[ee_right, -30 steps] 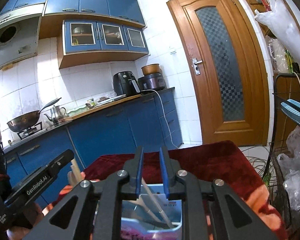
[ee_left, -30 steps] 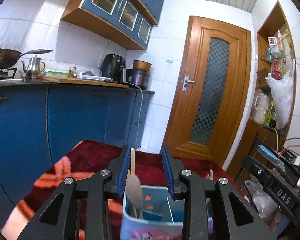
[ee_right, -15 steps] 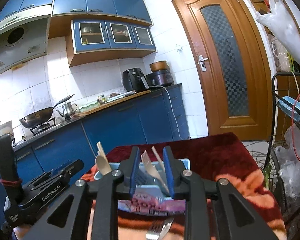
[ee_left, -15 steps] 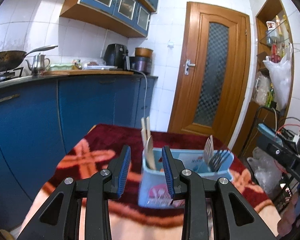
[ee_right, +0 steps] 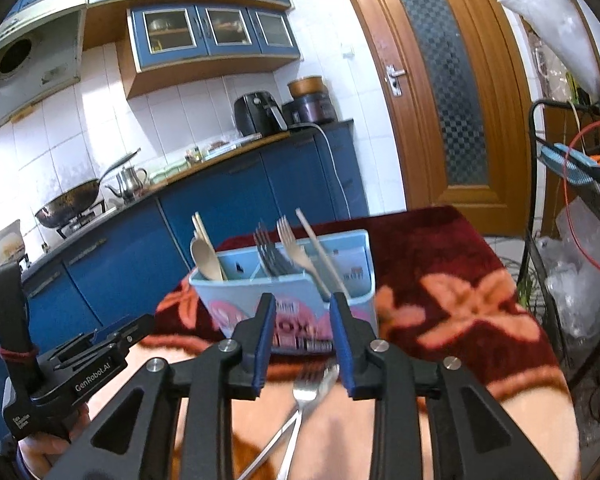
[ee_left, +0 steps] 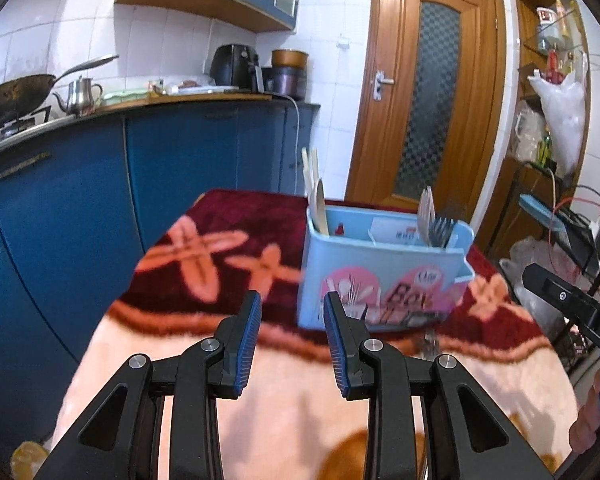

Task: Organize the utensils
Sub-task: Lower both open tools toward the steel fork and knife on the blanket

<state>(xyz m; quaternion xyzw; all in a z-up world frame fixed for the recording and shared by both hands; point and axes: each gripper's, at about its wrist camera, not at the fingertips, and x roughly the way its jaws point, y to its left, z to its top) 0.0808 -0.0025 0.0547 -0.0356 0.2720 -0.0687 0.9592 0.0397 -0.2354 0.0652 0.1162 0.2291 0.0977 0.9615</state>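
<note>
You've drawn both grippers back from the blue caddy (ee_right: 288,300), which now stands well ahead on the blanket (ee_left: 204,256) instead of under your fingers. Your left gripper (ee_left: 292,340) and right gripper (ee_right: 302,340) are both spread and empty — released. A wooden spoon (ee_right: 206,258) sits in the caddy's left compartment, forks (ee_right: 274,254) to its right. A metal fork (ee_right: 300,392) lies just below your right gripper — likely next
</note>
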